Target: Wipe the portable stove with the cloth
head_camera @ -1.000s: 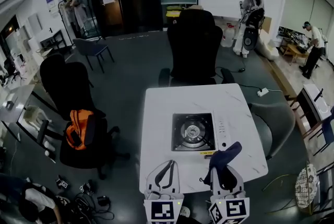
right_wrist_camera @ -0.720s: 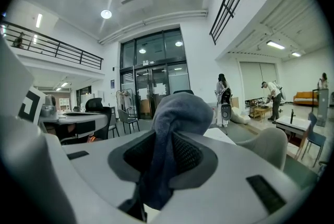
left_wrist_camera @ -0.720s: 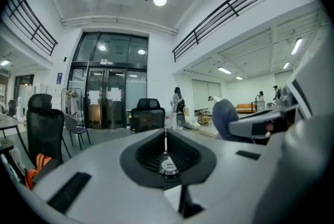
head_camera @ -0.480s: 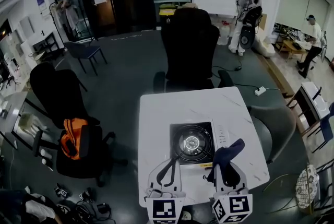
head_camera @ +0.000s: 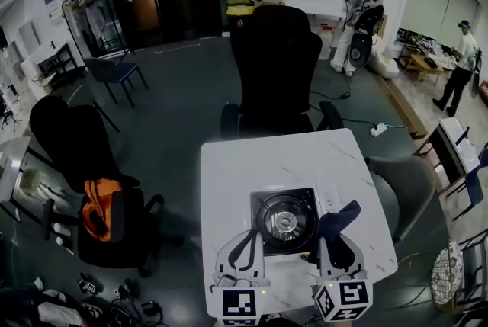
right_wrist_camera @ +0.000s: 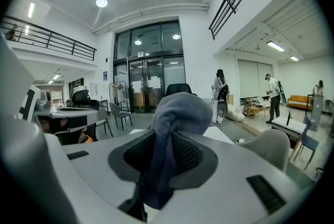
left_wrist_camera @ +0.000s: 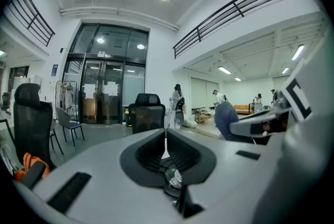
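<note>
The portable stove (head_camera: 286,220) sits on the near half of the white bench (head_camera: 252,165), just ahead of both tools. The right tool (head_camera: 331,240) is clenched on a dark blue cloth (head_camera: 339,219) at the stove's right edge. The left tool (head_camera: 252,235) is closed and empty.

I see both claws low in the head view, side by side and level, pointing forward away from me. My left claw (head_camera: 250,238) has its 2 jaws pressed together, nothing between them. My right claw (head_camera: 332,240) is clamped on the cloth (right_wrist_camera: 175,113), which bunches up above its 2 jaws and hangs down between them.
</note>
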The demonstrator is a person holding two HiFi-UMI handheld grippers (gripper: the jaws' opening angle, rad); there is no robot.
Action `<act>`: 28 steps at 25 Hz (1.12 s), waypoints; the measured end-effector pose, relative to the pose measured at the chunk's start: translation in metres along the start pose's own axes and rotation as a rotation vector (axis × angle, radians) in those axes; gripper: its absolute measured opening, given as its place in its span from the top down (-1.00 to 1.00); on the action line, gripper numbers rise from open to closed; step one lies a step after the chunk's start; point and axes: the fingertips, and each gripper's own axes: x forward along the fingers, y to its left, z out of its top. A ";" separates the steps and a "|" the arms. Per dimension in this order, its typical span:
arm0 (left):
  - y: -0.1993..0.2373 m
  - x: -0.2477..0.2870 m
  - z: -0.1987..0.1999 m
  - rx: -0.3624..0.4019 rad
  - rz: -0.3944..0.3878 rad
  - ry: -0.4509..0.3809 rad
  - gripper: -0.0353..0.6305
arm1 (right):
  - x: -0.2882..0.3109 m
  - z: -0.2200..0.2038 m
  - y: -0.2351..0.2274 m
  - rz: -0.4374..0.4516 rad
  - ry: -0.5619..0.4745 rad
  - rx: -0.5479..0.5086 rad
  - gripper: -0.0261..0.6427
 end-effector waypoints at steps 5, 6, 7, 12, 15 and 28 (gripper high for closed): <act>0.010 0.015 -0.012 -0.003 -0.024 0.018 0.83 | 0.017 -0.007 0.001 -0.019 0.023 0.007 0.62; 0.011 0.017 -0.014 -0.002 -0.029 0.024 0.83 | 0.019 -0.008 0.000 -0.023 0.028 0.009 0.62; 0.012 0.019 -0.016 -0.003 -0.033 0.031 0.83 | 0.020 -0.010 0.000 -0.026 0.034 0.011 0.62; 0.014 0.029 -0.027 -0.020 -0.051 0.059 0.83 | 0.026 -0.020 -0.002 -0.032 0.072 0.014 0.62; 0.012 0.036 -0.032 -0.013 -0.059 0.064 0.83 | 0.030 -0.025 -0.008 -0.033 0.094 0.010 0.62; 0.013 0.061 -0.044 -0.013 0.021 0.127 0.83 | 0.068 -0.045 -0.050 0.062 0.234 -0.054 0.62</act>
